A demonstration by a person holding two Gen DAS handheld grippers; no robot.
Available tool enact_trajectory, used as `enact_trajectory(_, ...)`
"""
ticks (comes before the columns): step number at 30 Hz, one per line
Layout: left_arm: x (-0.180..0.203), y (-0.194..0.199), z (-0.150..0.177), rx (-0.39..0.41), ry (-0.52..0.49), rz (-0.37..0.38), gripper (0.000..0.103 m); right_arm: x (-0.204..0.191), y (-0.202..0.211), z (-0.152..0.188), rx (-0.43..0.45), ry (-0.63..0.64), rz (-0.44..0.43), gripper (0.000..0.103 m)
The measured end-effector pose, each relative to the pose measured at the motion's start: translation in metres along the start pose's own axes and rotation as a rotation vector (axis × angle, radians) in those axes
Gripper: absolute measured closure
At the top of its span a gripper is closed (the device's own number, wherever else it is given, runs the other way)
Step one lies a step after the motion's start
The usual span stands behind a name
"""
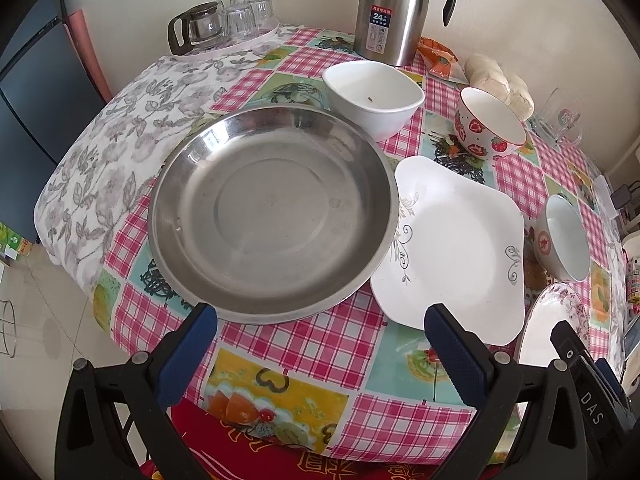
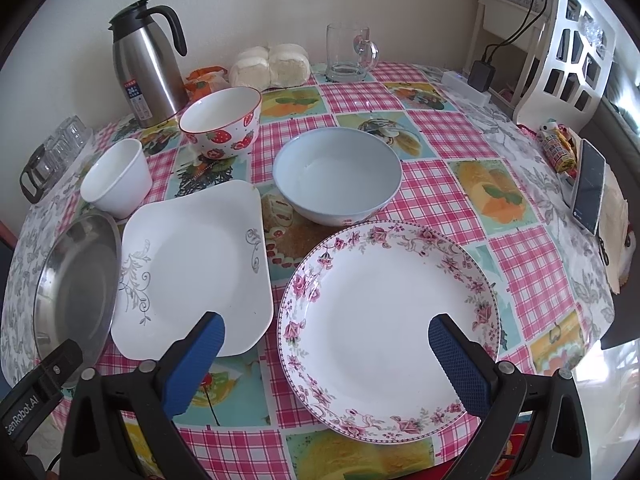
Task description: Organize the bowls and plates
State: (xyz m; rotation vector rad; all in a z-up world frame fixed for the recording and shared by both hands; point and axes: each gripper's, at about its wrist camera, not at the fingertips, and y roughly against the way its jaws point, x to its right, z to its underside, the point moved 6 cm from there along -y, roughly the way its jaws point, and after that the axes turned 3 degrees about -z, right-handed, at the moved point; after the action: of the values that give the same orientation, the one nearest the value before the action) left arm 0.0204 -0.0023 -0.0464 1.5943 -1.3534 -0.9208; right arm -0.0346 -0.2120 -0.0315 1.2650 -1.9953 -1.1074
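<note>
A steel plate [image 1: 272, 216] lies on the left of the table, with a white square plate [image 1: 460, 248] to its right; both also show in the right wrist view, the steel plate [image 2: 76, 280] and the square plate [image 2: 192, 264]. A floral round plate [image 2: 388, 328] lies nearest on the right. Behind stand a white bowl [image 1: 372, 96], a strawberry bowl [image 1: 488, 128] and a pale blue bowl [image 2: 338, 174]. My left gripper [image 1: 320, 316] is open above the table's near edge before the steel plate. My right gripper [image 2: 326, 324] is open over the floral plate's near part.
A steel thermos jug [image 1: 394, 8] and a tray of glasses [image 1: 228, 24] stand at the back by the wall. A glass mug [image 2: 350, 52], buns [image 2: 272, 64], a phone [image 2: 588, 188] and a charger [image 2: 480, 74] sit at the right side.
</note>
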Motion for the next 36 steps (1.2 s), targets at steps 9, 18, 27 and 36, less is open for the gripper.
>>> enact_trajectory(9, -0.001, 0.002, 0.000, -0.001, 0.003, 0.005, 0.000, 0.000, 0.001, 0.000, 0.001, -0.003, 0.000, 0.000)
enact_trajectory(18, -0.003, 0.005, 0.001, -0.003, 0.009, 0.013, 0.000, -0.001, 0.001, 0.000, 0.004, -0.001, 0.000, 0.000)
enact_trajectory(27, -0.004, 0.009, 0.002, 0.000, 0.009, 0.021, 0.000, -0.002, 0.002, 0.001, 0.006, -0.002, 0.001, 0.000)
enact_trajectory(36, -0.007, 0.011, 0.002, 0.002, 0.018, 0.024, 0.000, -0.001, 0.005, 0.000, 0.017, -0.003, 0.001, 0.000)
